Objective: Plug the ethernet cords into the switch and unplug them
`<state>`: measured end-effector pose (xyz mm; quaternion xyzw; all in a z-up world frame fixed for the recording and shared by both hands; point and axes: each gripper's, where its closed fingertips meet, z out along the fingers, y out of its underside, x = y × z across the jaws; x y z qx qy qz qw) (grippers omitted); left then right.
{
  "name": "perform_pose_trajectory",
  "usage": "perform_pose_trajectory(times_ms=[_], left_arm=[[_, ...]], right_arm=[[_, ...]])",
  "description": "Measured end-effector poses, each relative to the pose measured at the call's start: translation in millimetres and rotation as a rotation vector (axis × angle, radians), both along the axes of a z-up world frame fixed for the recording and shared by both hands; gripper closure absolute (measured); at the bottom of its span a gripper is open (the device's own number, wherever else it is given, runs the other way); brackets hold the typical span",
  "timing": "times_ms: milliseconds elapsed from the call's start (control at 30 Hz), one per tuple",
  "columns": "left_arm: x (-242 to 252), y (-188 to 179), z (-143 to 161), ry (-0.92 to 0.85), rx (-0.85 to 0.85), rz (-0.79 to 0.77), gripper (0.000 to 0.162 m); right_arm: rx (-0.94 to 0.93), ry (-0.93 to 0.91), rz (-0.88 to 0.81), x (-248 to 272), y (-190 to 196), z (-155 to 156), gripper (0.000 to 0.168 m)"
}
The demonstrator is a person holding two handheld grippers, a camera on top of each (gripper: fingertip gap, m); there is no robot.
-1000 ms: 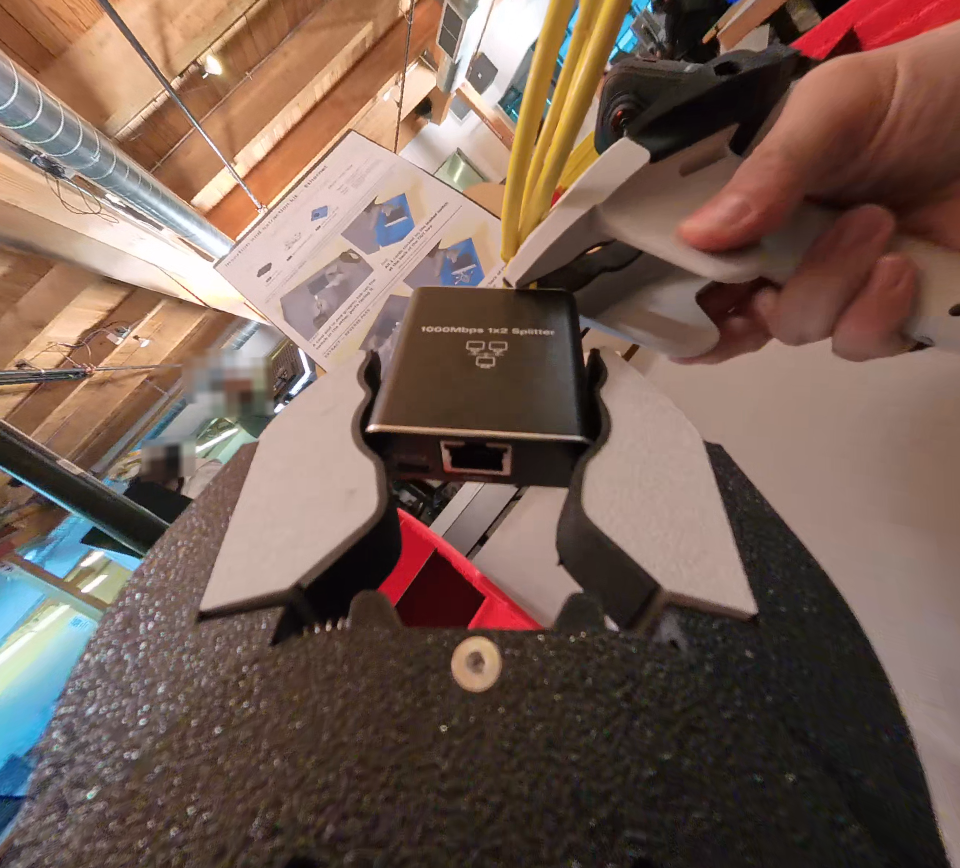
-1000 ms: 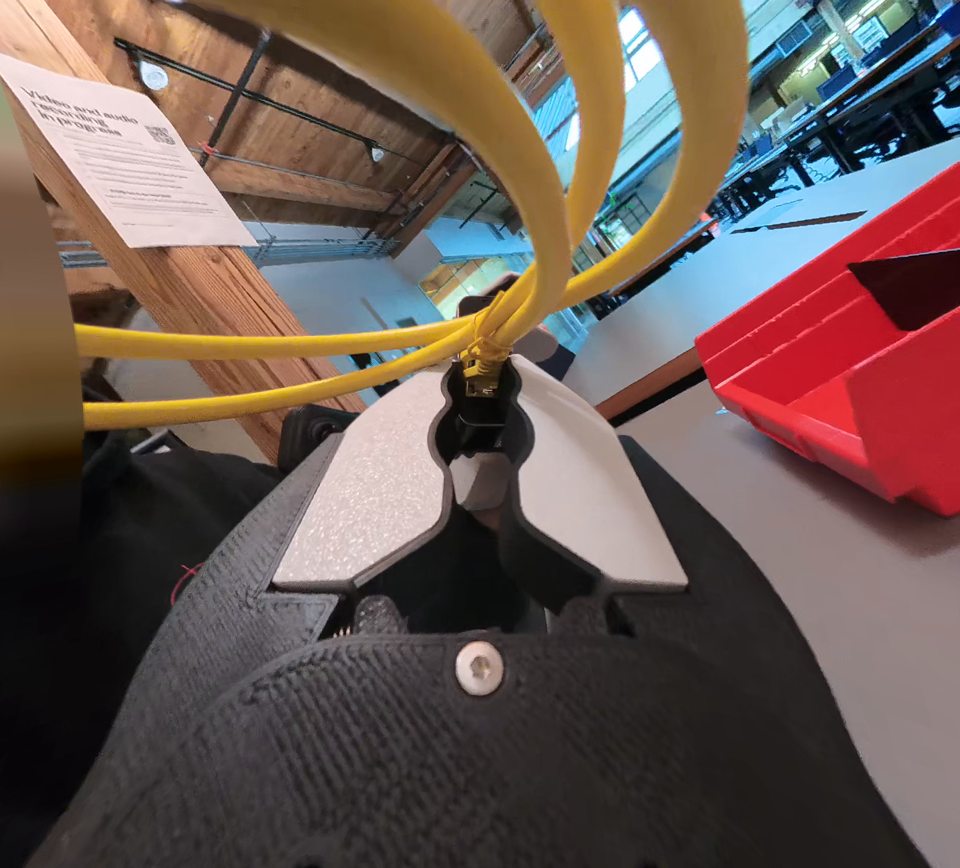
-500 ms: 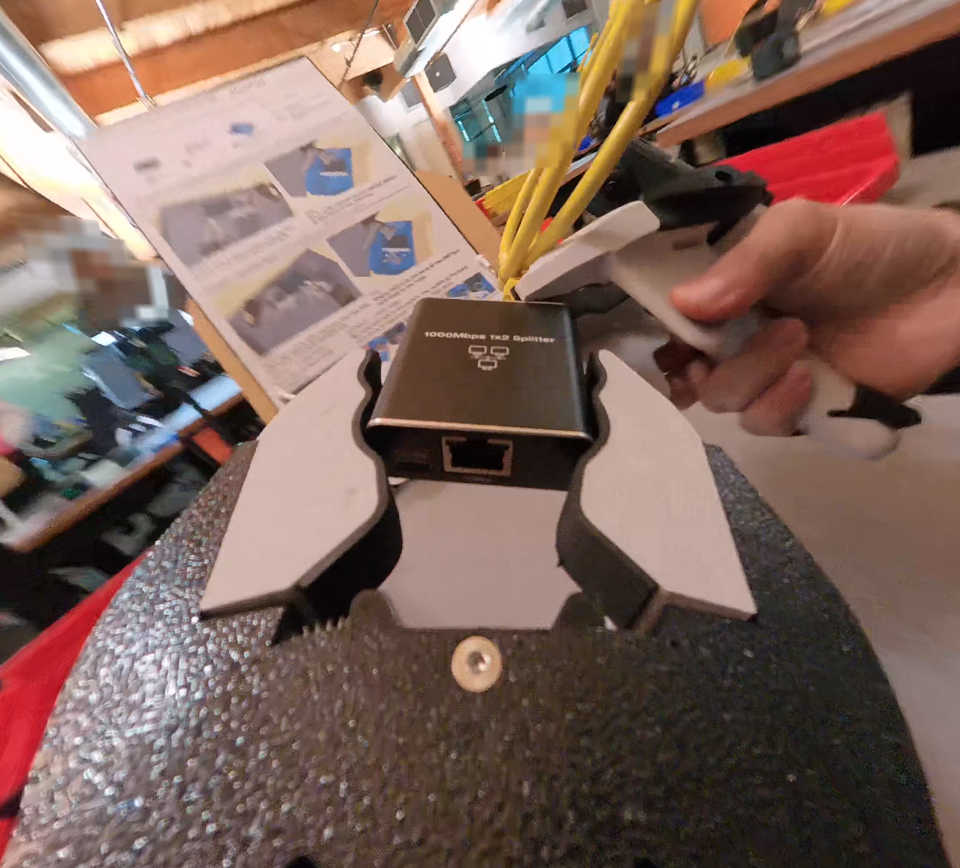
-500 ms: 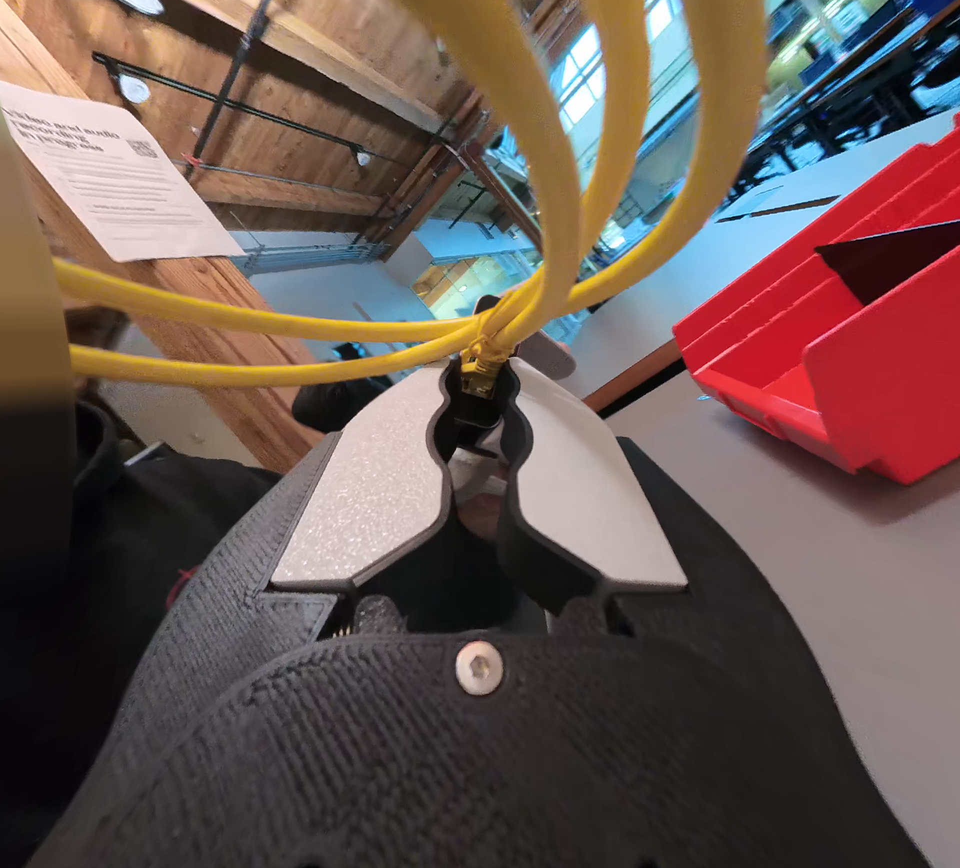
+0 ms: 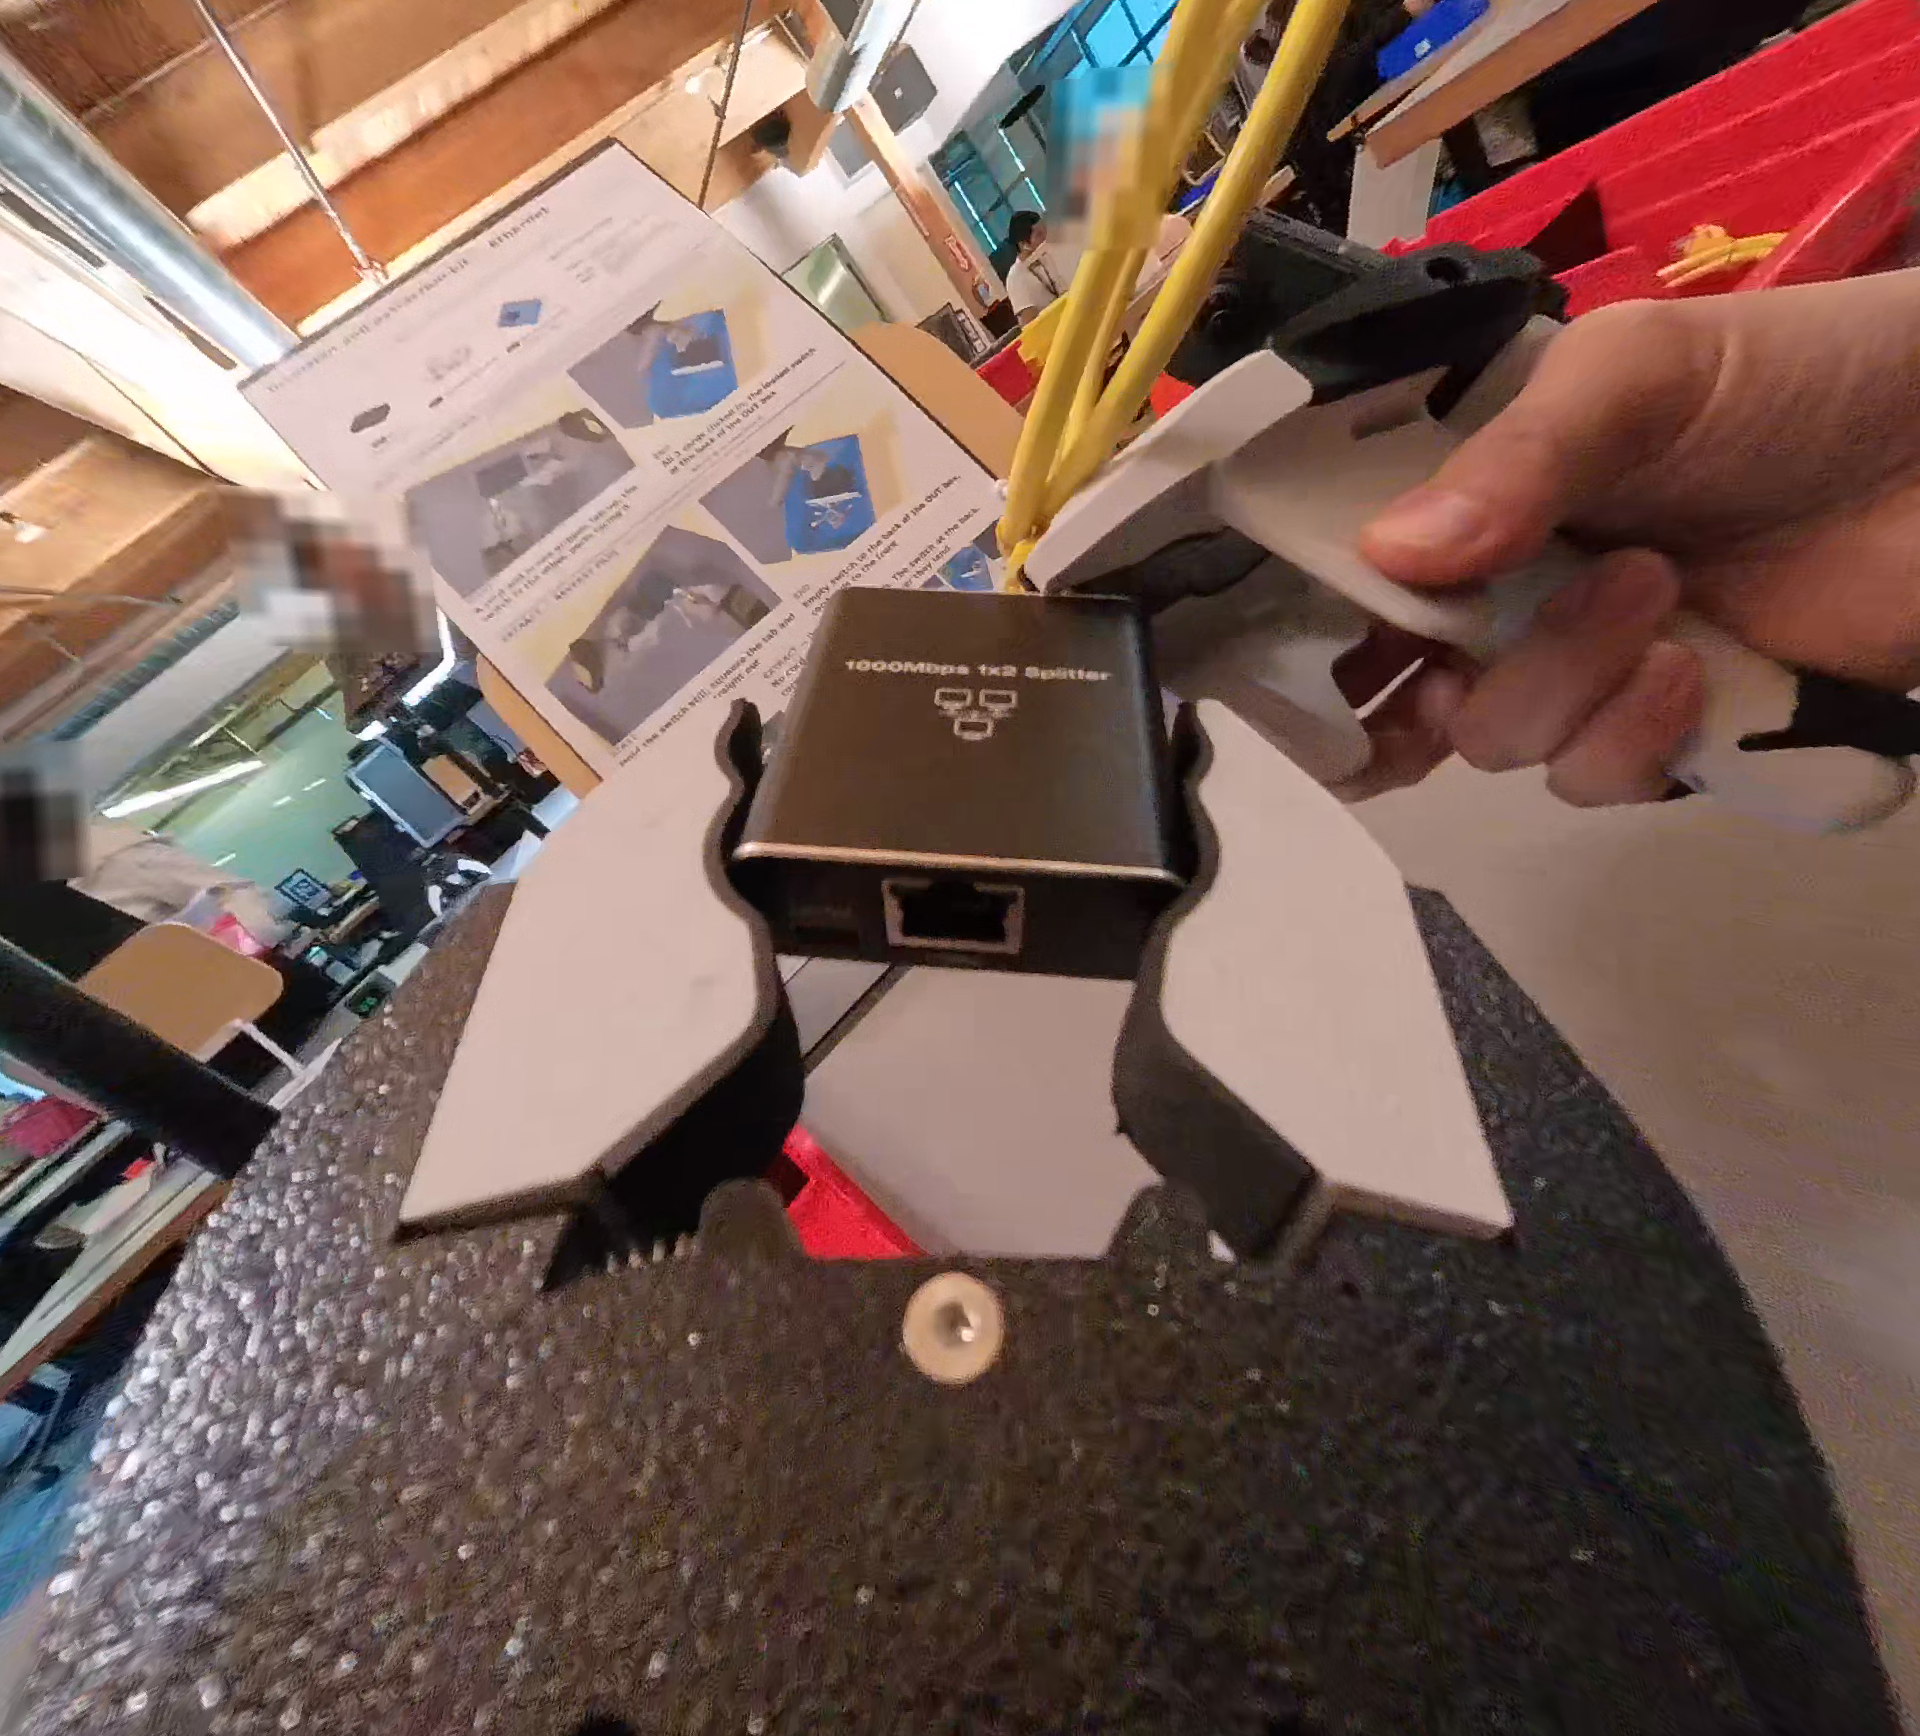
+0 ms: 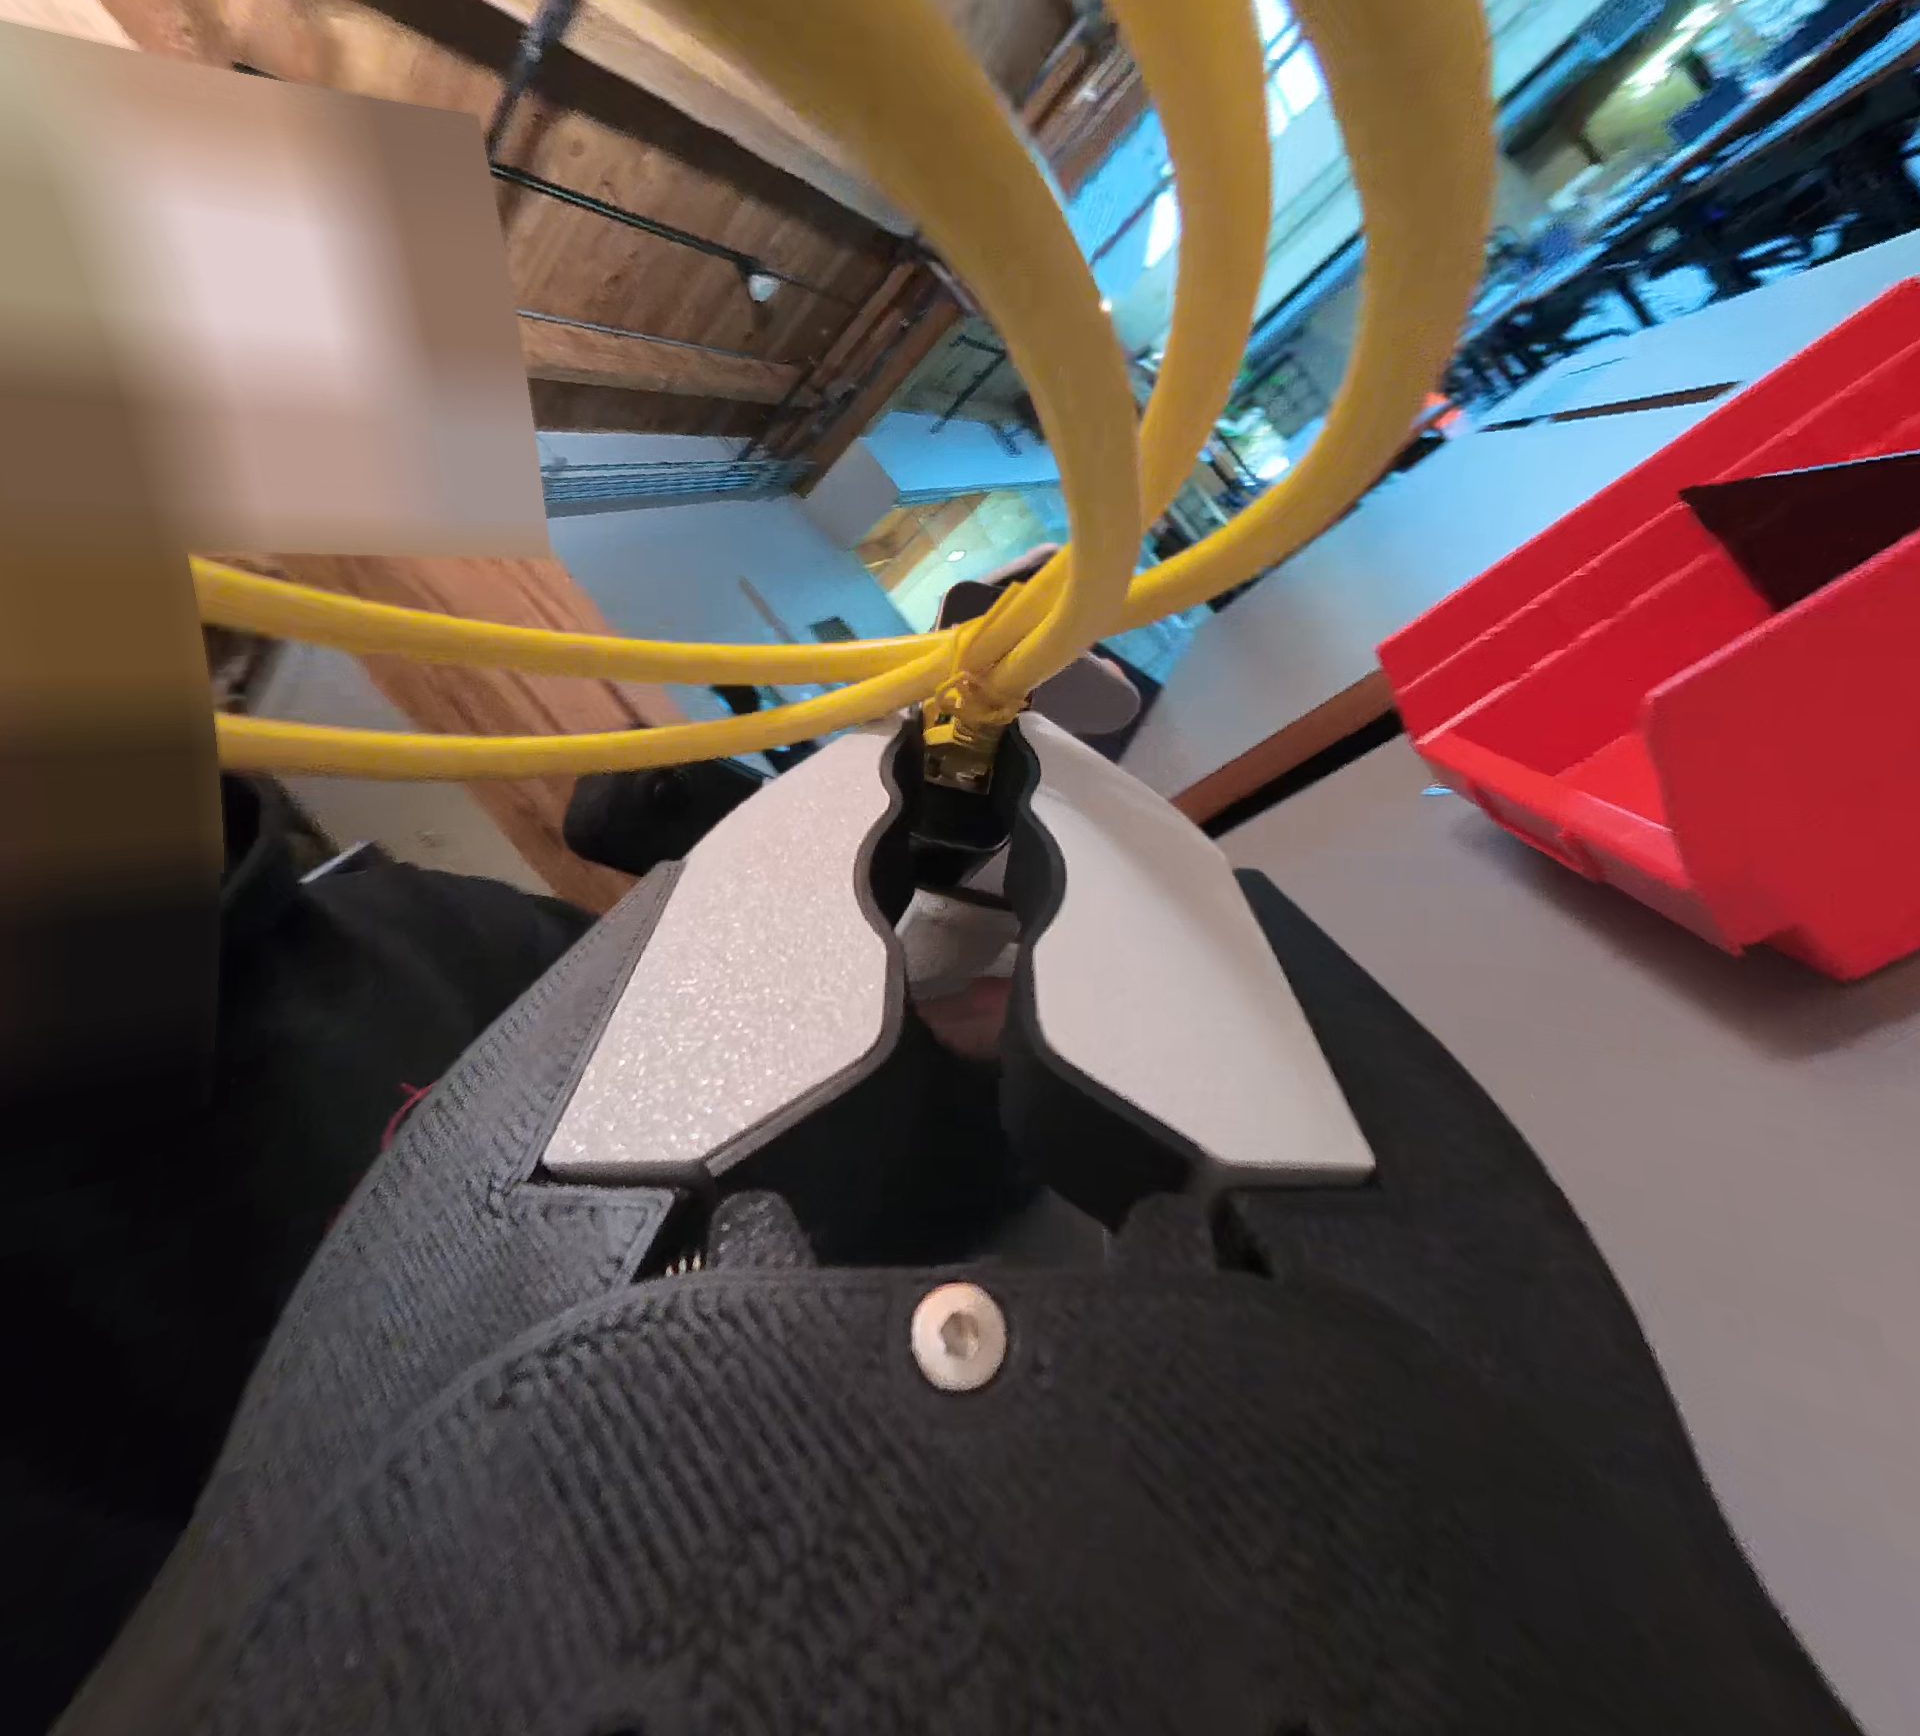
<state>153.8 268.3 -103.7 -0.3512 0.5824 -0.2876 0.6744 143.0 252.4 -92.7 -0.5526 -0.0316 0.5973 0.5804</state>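
My left gripper point(image 5: 961, 736) is shut on the black switch point(image 5: 966, 751) and holds it above the table, with an empty port facing the camera. My right gripper point(image 6: 961, 751) is shut on the yellow plug point(image 6: 958, 756) of one of several yellow ethernet cords point(image 6: 1091, 439) tied in a bundle. In the left wrist view the right gripper point(image 5: 1039, 559), held by a hand point(image 5: 1683, 491), has its tip at the switch's far edge, and the cords point(image 5: 1195, 180) rise from there. Whether the plug sits in a port is hidden.
A red bin point(image 6: 1714, 699) stands on the grey table point(image 6: 1610, 1219) to the right; it also shows in the left wrist view point(image 5: 1745, 148). A printed instruction sheet point(image 5: 644, 481) stands behind the switch. A wooden post point(image 6: 468, 678) is at the left.
Both grippers keep their hold. The left gripper with the switch has tilted and the background has swung. The right gripper has stayed at the switch's far edge.
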Motion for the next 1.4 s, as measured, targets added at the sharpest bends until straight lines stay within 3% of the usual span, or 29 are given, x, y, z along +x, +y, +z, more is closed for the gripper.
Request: perform_pose_trajectory(times_ms=[167,433,600,700,900,1133,1267,1400], left_arm=[[-3.7,-17.9,18.9,-0.059,0.162,0.022,0.087],[-6.9,-66.2,42.6,-0.167,0.281,-0.069,0.087],[-2.6,-98.3,42.7,-0.174,0.301,-0.117,0.087],[0.2,-115.7,39.4,-0.167,0.302,-0.156,0.087],[5.1,-147.0,34.9,-0.158,0.315,-0.136,0.087],[2.6,-158.4,38.7,-0.169,0.351,-0.120,0.087],[10.8,-157.7,34.0,-0.158,0.229,-0.090,0.087],[20.4,-155.6,23.4,-0.138,0.256,-0.097,0.087]], right_arm=[[0.077,0.035,0.013,-4.2,-16.3,15.4,0.154],[0.176,0.027,-0.126,-12.5,-64.8,38.1,0.154],[0.189,0.213,-0.219,-7.8,-95.6,40.3,0.154],[0.186,0.231,-0.316,-4.4,-113.3,37.1,0.154],[0.166,0.444,-0.348,3.1,-141.1,32.9,0.153],[0.141,0.433,-0.343,6.1,-153.2,34.4,0.153],[0.120,0.420,-0.403,15.7,-150.5,31.4,0.153],[0.118,0.412,-0.432,25.7,-149.8,21.5,0.154]])
